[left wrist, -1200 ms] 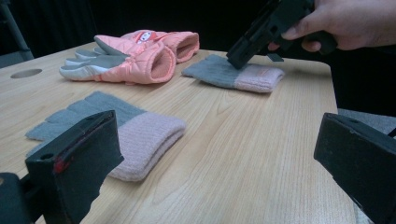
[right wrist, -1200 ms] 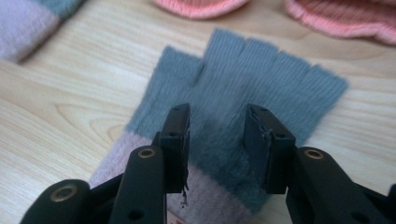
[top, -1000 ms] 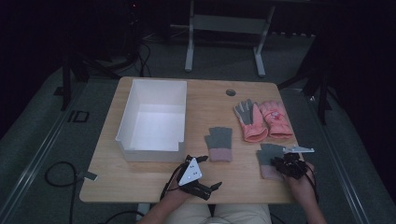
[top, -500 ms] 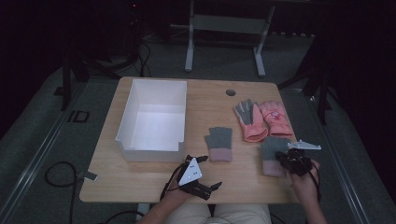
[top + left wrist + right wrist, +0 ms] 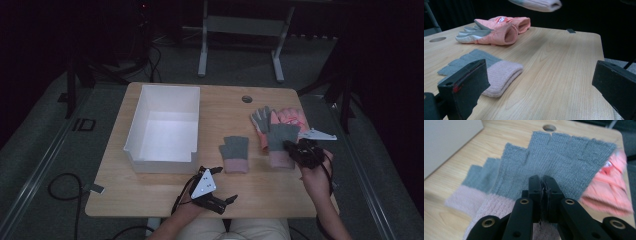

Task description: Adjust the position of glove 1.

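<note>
Glove (image 5: 564, 152) hangs clamped in right tool (image 5: 542, 182), above the table (image 5: 260, 190).

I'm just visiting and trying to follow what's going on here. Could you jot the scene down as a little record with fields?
Setting: wooden table, seen from above
Right gripper: shut on a grey glove with pink cuff, lifted off the table
Left gripper: open, holding nothing, near the table's front edge
Second grey glove: lying flat mid-table
Pink gloves: a pair, lying at the right side
White bin: at the left, nothing visible inside
</note>
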